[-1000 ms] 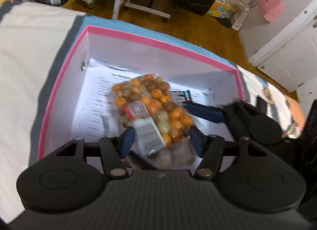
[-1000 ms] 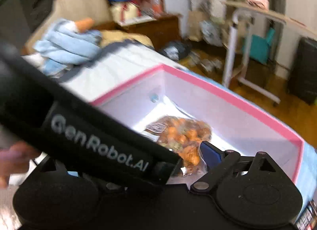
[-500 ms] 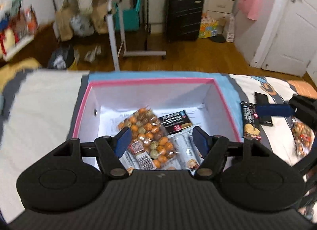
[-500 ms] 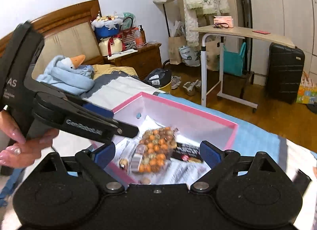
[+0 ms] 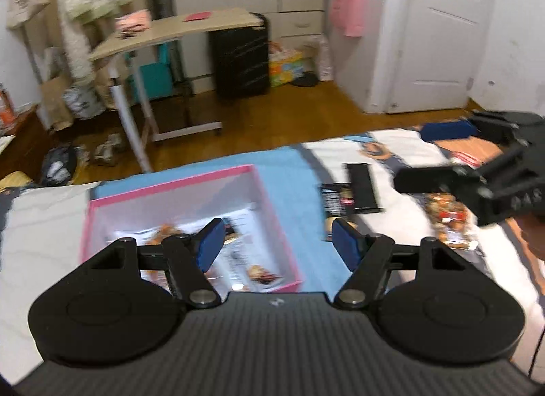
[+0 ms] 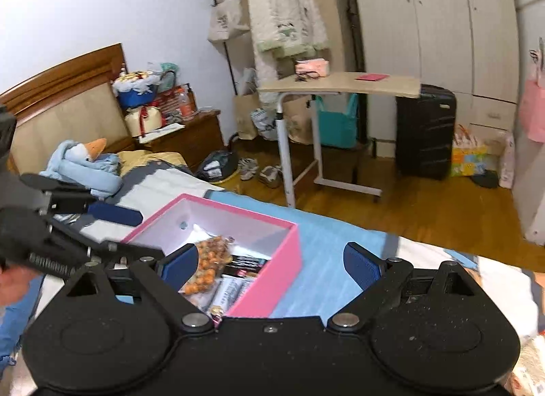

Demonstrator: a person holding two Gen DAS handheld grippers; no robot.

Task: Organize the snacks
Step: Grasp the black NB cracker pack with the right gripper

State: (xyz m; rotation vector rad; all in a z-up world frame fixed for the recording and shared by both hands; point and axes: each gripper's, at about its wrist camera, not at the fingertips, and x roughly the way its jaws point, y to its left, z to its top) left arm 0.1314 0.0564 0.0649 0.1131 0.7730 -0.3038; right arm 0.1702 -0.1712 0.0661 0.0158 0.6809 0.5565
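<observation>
Both of our hand-held grippers have lifted up and away from the pink box point(image 5: 190, 178) since a second ago, when they were low over the bag of orange snack balls point(image 6: 207, 259) inside it. That bag now lies in the box beside a dark packet and some paper, so we judge one deposit finished and the next pick-up about to begin. Our left hand-held gripper point(image 5: 277, 242) is released: its jaws have just been opening and nothing sits between the blue pads. Our right hand-held gripper point(image 6: 270, 264) is likewise spread wide and empty. In the left wrist view, the remaining snacks lie on the bed point(image 5: 408, 225) to the right of the box: a dark snack bar point(image 5: 362, 188), a second dark packet point(image 5: 335, 198) just beside it, and a blurred bag of mixed snacks point(image 5: 449, 222) further right, beneath the right hand-held gripper. From the left hand-held gripper, these sit ahead and to the right, well apart from its pads, while the box lies ahead and to the left, partly behind its left finger.
</observation>
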